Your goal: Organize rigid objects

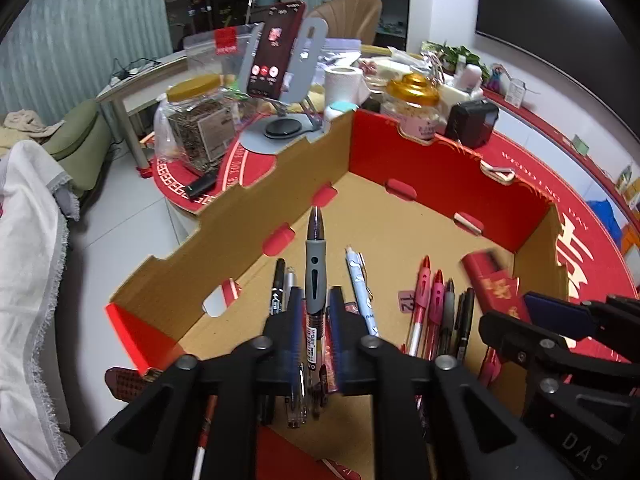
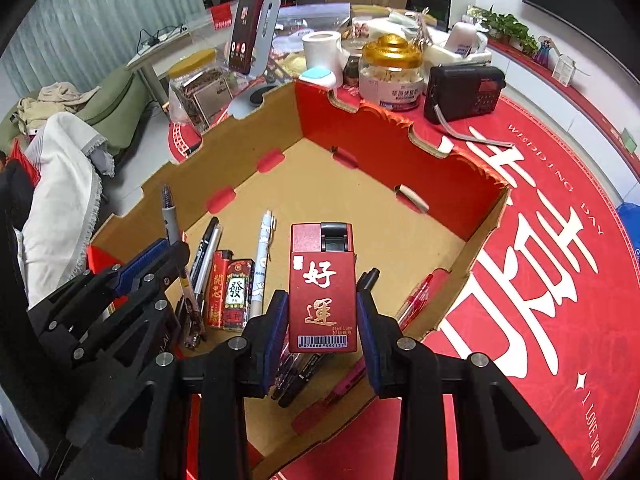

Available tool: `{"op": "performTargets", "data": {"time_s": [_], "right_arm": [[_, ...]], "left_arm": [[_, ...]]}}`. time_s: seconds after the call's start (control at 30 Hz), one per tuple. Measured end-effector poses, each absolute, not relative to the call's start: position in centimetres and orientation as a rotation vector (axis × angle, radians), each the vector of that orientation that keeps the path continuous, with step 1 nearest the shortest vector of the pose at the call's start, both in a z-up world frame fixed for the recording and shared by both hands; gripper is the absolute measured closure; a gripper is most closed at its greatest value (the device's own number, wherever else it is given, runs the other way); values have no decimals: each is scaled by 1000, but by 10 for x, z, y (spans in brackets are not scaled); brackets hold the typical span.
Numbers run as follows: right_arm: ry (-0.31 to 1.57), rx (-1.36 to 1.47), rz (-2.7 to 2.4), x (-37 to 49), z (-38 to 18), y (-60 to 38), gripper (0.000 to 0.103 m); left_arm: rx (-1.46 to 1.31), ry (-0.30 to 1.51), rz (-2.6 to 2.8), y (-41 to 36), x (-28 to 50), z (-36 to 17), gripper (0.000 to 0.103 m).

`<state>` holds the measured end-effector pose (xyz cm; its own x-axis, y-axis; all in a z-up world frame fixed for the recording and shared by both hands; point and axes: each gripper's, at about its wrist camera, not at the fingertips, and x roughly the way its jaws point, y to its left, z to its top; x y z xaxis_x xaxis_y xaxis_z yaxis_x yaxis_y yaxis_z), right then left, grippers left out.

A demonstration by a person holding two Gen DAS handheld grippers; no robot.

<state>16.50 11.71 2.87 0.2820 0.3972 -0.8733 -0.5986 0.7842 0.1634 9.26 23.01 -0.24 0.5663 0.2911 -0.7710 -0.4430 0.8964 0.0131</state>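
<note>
The cardboard box [image 1: 420,168] stands open-topped on the red-matted bench [image 2: 560,208]. Its walls have notched upper edges and red tabs project through slots along the floor line. The far half of the box floor is bare; all contents lie in the near half, so open room is toward the far corner.

The left tongs [image 1: 316,294] stand narrowly parted. The grey-grip pen [image 1: 316,276] sits between their pads, pointing toward the far wall. A slim gap shows beside the pen, so the pads do not press on it. The right tongs [image 2: 323,292] clamp the red lighter [image 2: 322,292] by its two long sides and hold it over the near part of the box, hinged cap pointing away.

Count of contents on the box floor:
- Left of the grey-grip pen we see one black marker [image 1: 279,284] and one silver pen [image 1: 290,280], side by side.
- To its right lies one white patterned pen [image 1: 360,288].
- Near the right wall lies a group of pens [image 1: 440,304]: two pink-red and at least three dark.
- Two more lighters [image 2: 228,292] lie touching each other between the marker and the white pen.

Beyond the far wall, close to the box edge, stand two jars [image 2: 394,76], one radio [image 2: 464,92] and one phone on a stand [image 1: 276,56].
</note>
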Motion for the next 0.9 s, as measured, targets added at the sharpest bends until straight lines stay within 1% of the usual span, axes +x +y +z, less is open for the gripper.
{"op": "performTargets", "data": {"time_s": [0.03, 0.07, 0.1, 0.13, 0.17, 0.2, 0.23, 0.27, 0.33, 0.37, 0.4, 0.43, 0.6, 0.67, 0.77, 0.9], "right_arm": [[1093, -211, 675, 165, 29, 117, 67], [1083, -212, 682, 164, 29, 116, 66], [1072, -220, 676, 163, 31, 114, 64], [1057, -233, 657, 163, 33, 112, 50], [1045, -237, 645, 163, 35, 109, 34], [1035, -235, 634, 164, 37, 105, 25], [1029, -218, 639, 165, 40, 100, 15], [1028, -196, 650, 165, 43, 96, 14], [1031, -180, 656, 162, 50, 90, 14], [1033, -180, 654, 160, 53, 88, 14], [1039, -182, 654, 158, 55, 87, 6], [1028, -190, 628, 155, 59, 84, 1], [1044, -109, 675, 140, 71, 68, 1], [1054, -81, 691, 134, 75, 64, 1], [1051, -73, 695, 121, 81, 59, 1], [1064, -85, 690, 105, 84, 59, 1]], "left_arm": [[-191, 860, 434, 230, 92, -3, 54], [-193, 841, 451, 231, 89, -2, 38], [-197, 826, 464, 234, 86, -2, 30], [-214, 812, 465, 237, 83, -1, 28], [-235, 809, 458, 241, 80, 0, 22], [-248, 811, 450, 243, 78, 1, 19], [-253, 816, 446, 243, 76, 2, 19], [-246, 817, 453, 242, 74, 4, 17], [-230, 806, 463, 238, 70, 10, 10], [-221, 799, 468, 235, 67, 13, 1], [-203, 803, 504, 232, 63, 18, 0], [-190, 814, 521, 230, 61, 20, 0], [-261, 779, 430, 224, 37, 33, 0], [-245, 744, 414, 214, 24, 41, 0], [-208, 748, 374, 197, 9, 47, 0], [-150, 750, 449, 181, -8, 53, 0]]}}
